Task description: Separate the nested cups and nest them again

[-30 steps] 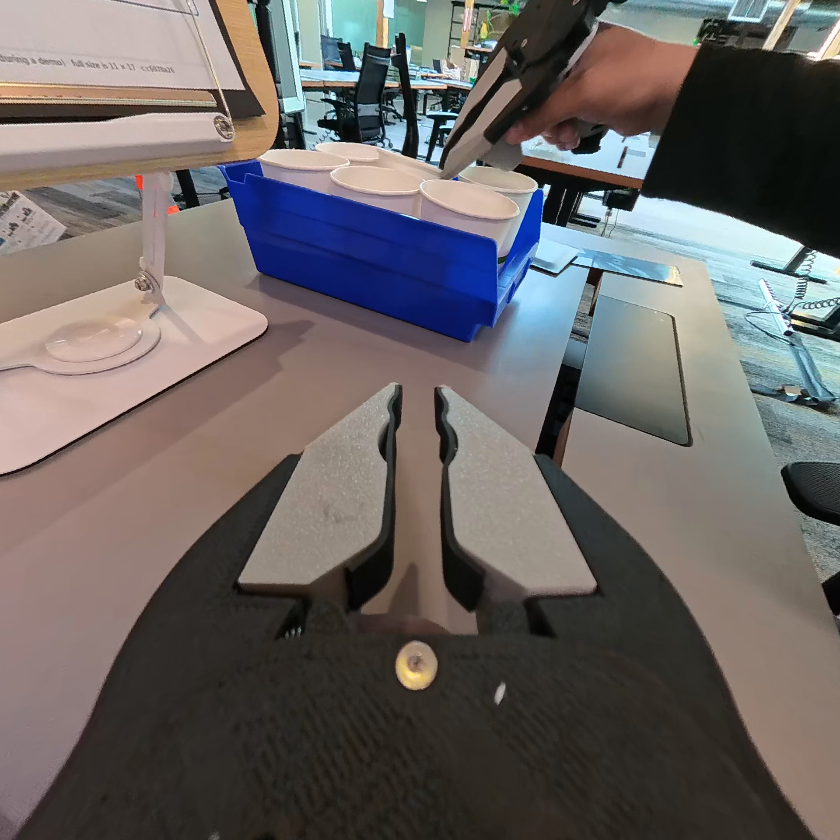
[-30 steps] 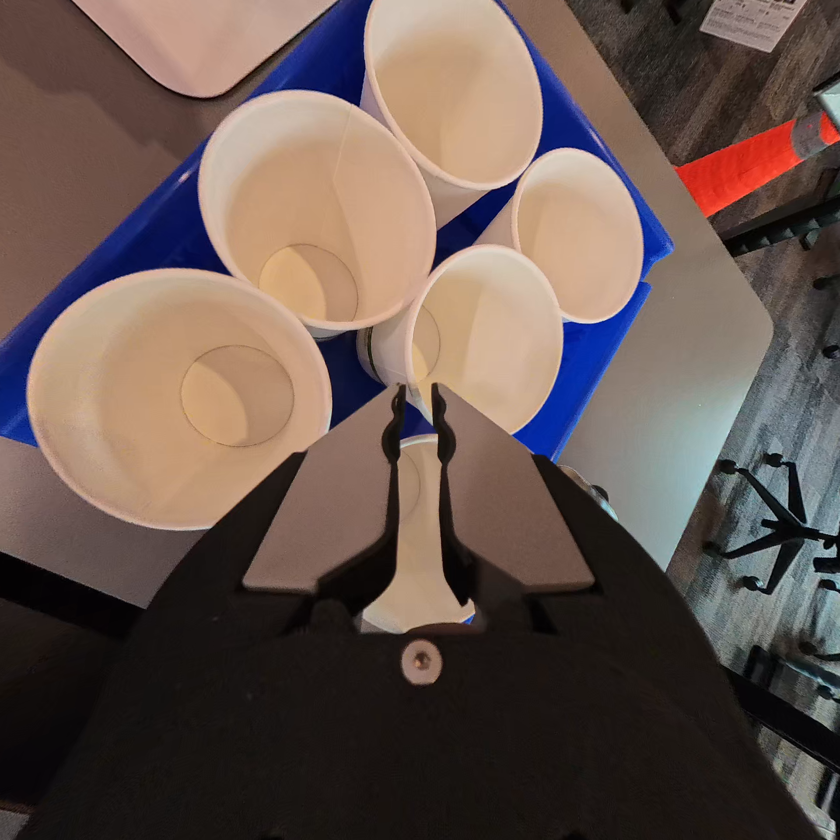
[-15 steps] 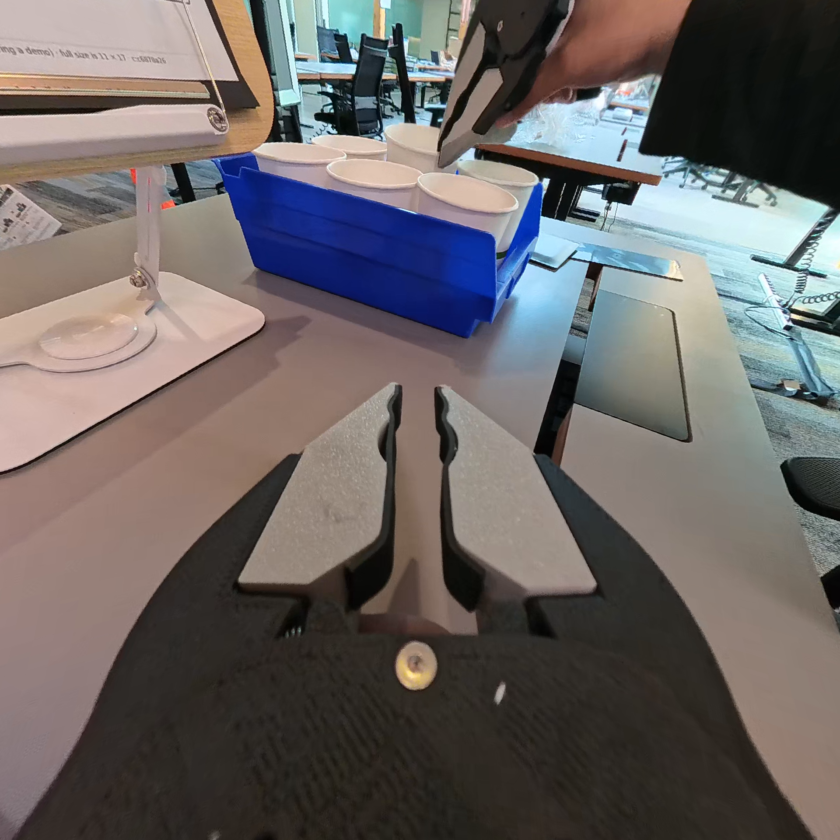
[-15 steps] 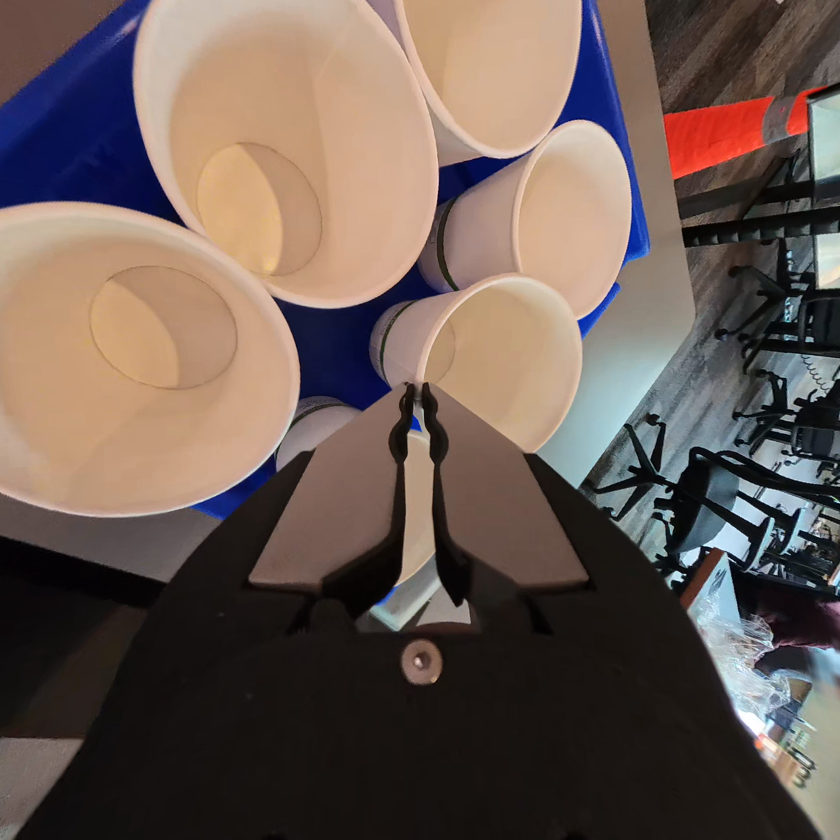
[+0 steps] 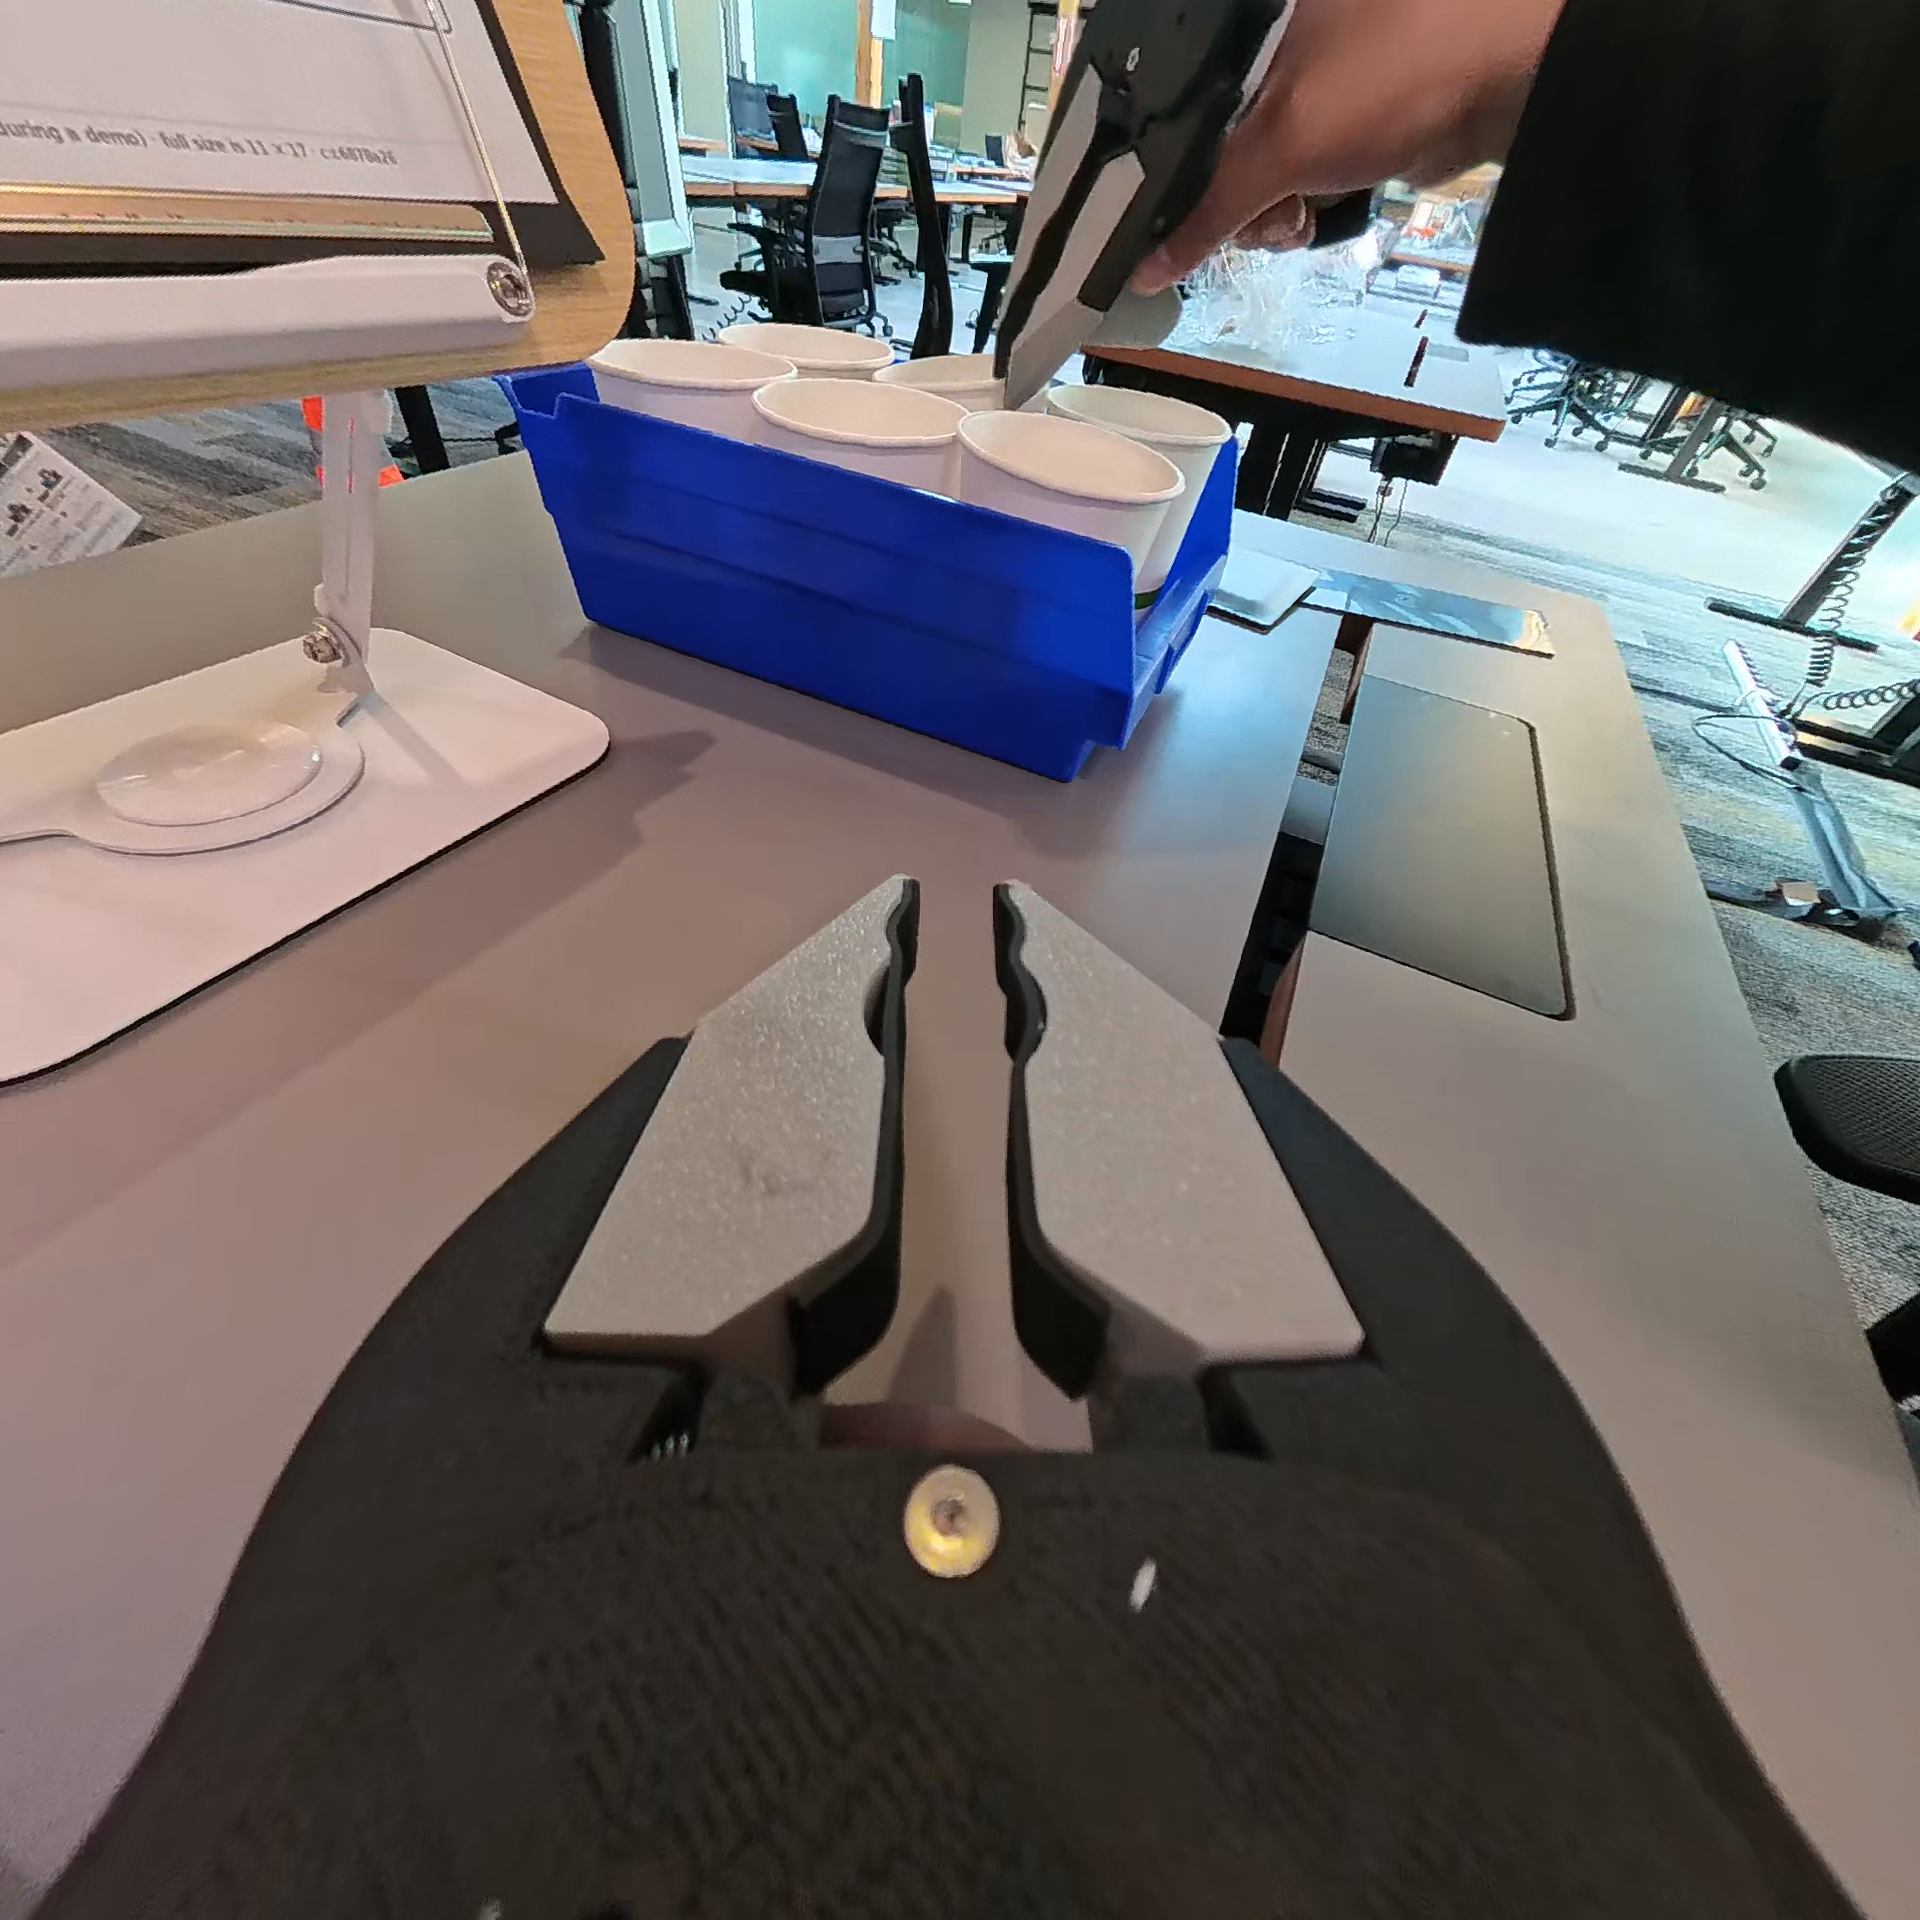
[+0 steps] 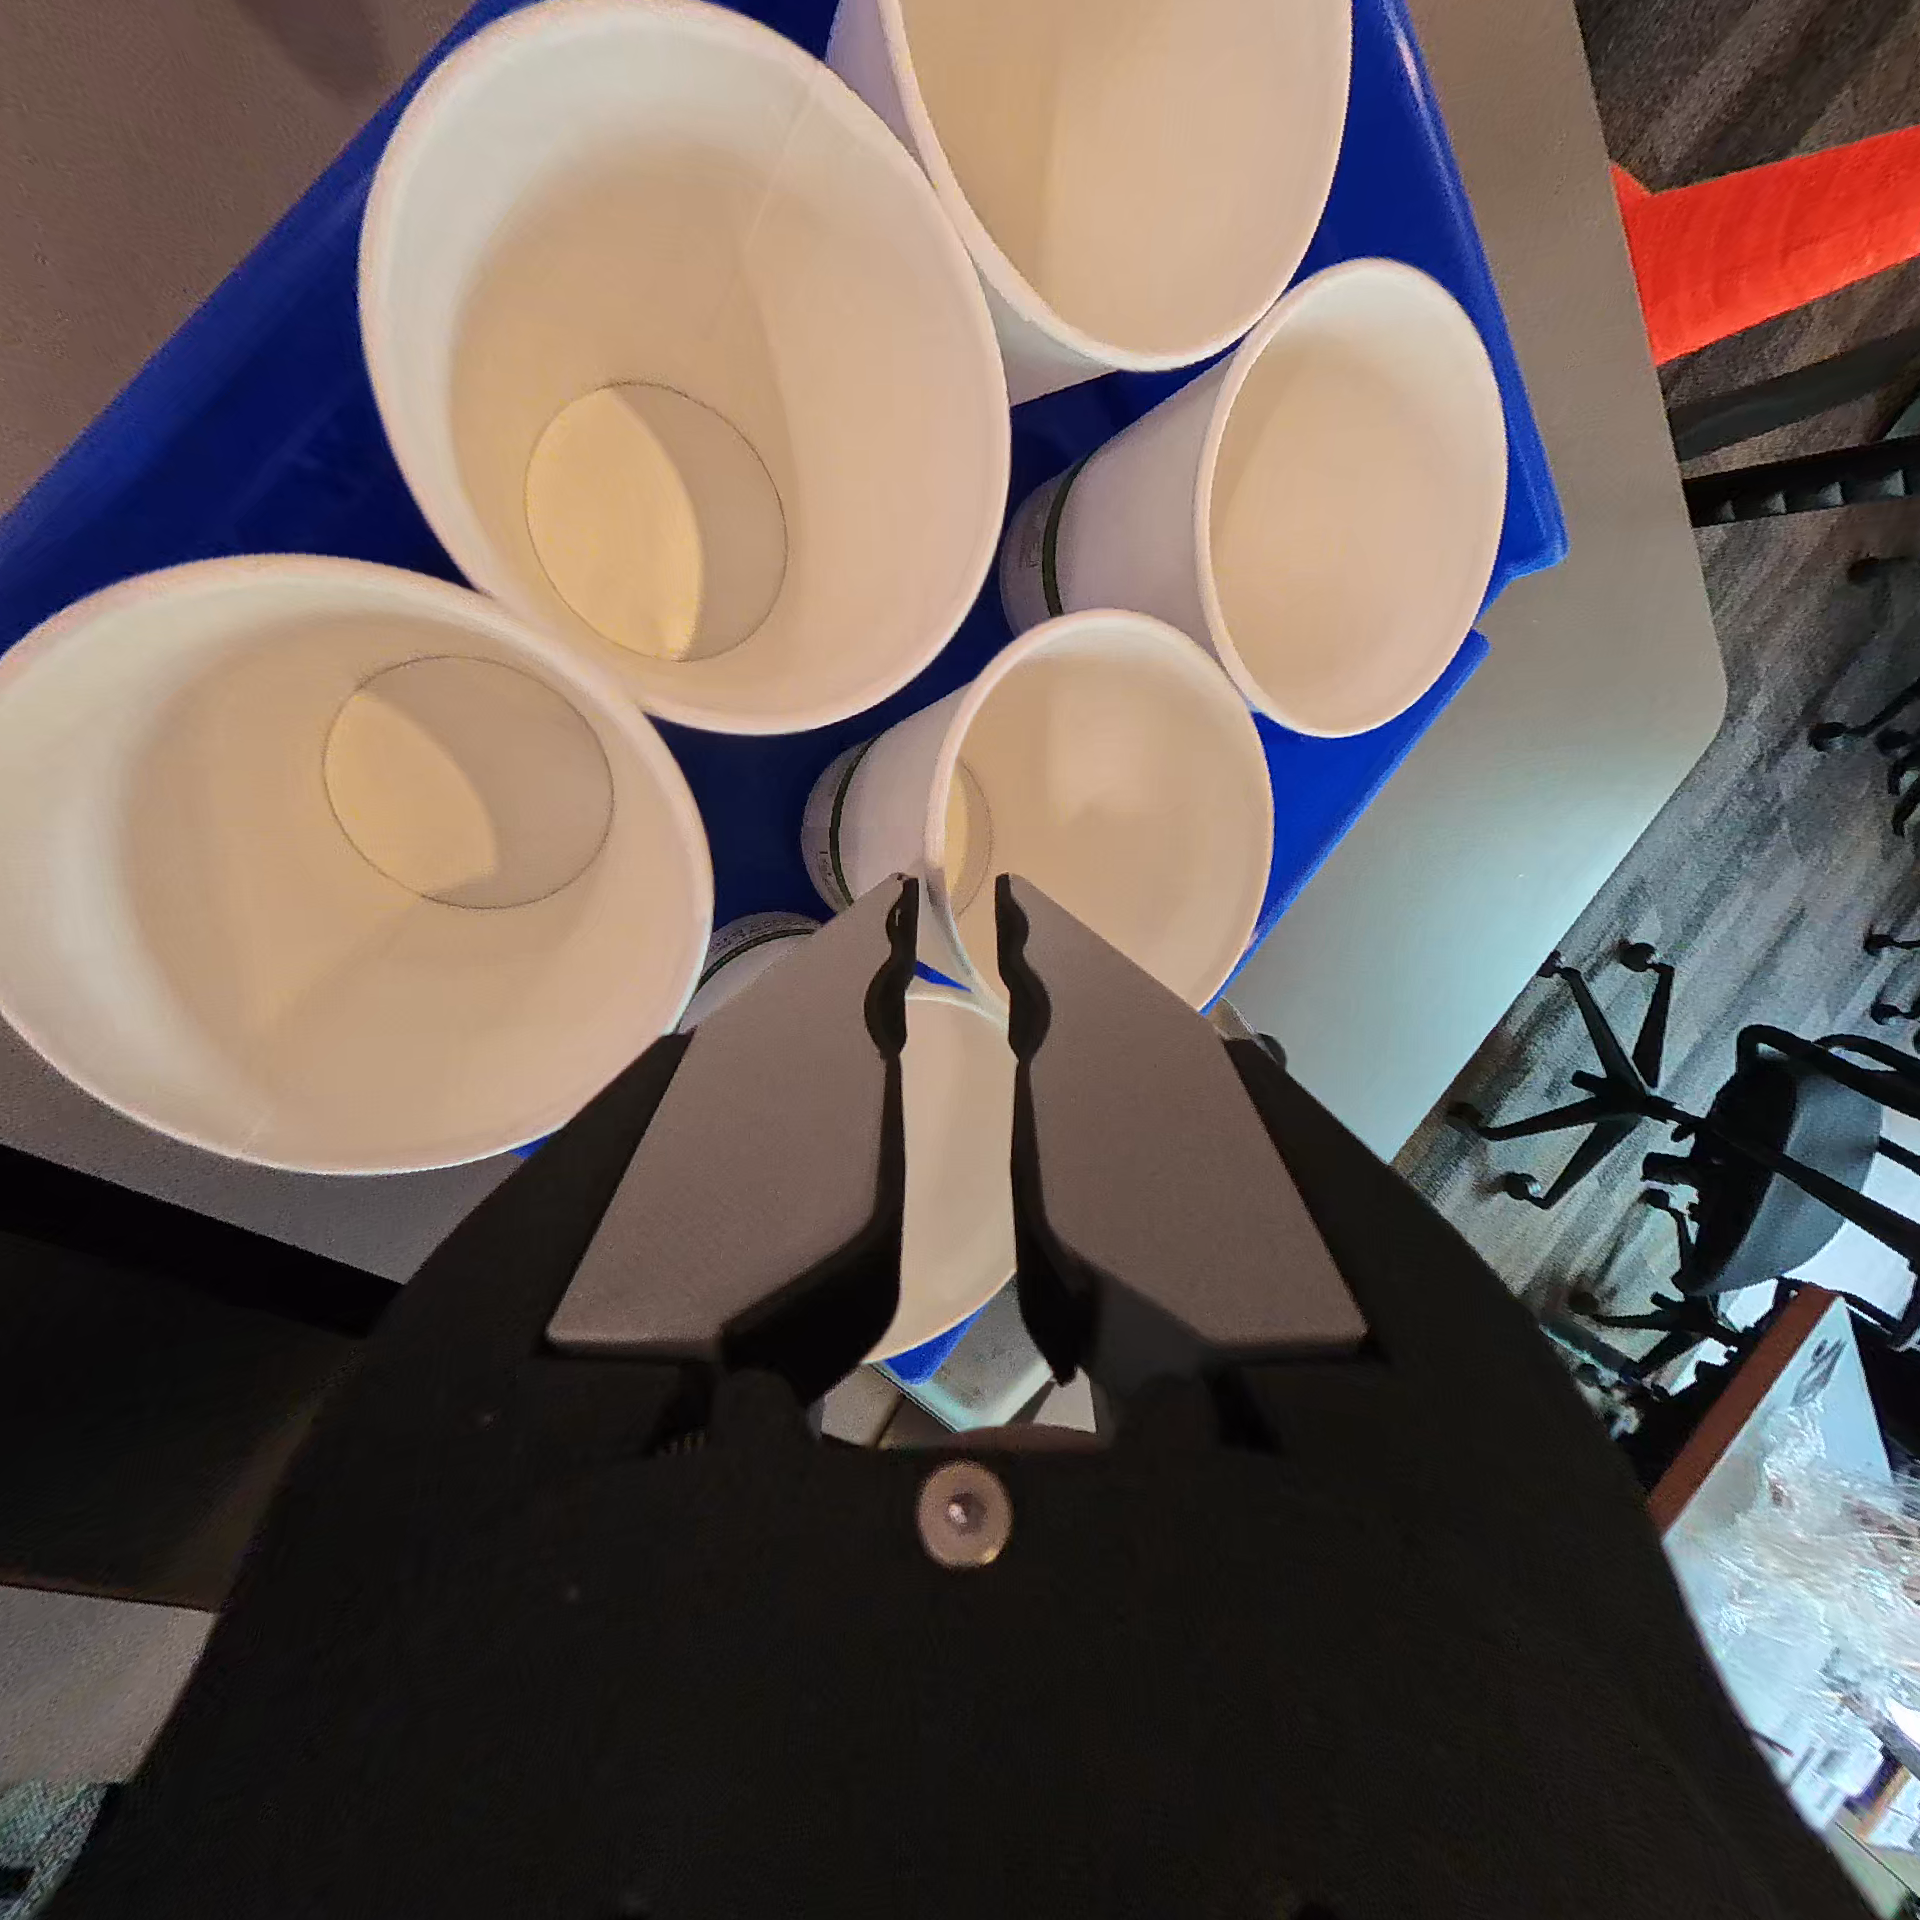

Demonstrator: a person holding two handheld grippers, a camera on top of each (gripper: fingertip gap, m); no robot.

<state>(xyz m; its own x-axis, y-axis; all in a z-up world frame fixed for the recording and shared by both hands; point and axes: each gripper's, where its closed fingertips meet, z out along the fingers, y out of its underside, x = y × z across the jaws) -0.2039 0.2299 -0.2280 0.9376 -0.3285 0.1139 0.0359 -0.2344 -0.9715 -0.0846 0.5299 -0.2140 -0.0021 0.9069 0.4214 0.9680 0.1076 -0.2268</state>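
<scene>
Several white paper cups stand upright in a blue bin (image 5: 831, 613) at the back of the grey table. My right gripper (image 6: 951, 899) hangs over the bin (image 6: 260, 447), pointing down, slightly open. The near rim of one smaller cup (image 6: 1122, 810) runs between its fingertips, unclamped. Another cup sits partly hidden under the fingers. In the left wrist view the right gripper (image 5: 1023, 384), held by a hand, touches down at that cup (image 5: 940, 374). My left gripper (image 5: 951, 904) is a little open and empty, low over the table in front of the bin.
A white stand with a flat base plate (image 5: 260, 810) and a wooden board (image 5: 582, 260) stands left of the bin. A gap and a second table with a black inset panel (image 5: 1434, 852) lie to the right. Office chairs and an orange barrier (image 6: 1766, 239) are beyond. About 35 cm separates my left fingertips from my right.
Half a second ago my right gripper was pinched on the cup's rim and held it raised. Now the cup is back down in the bin and the fingers have parted. The left gripper stayed put.
</scene>
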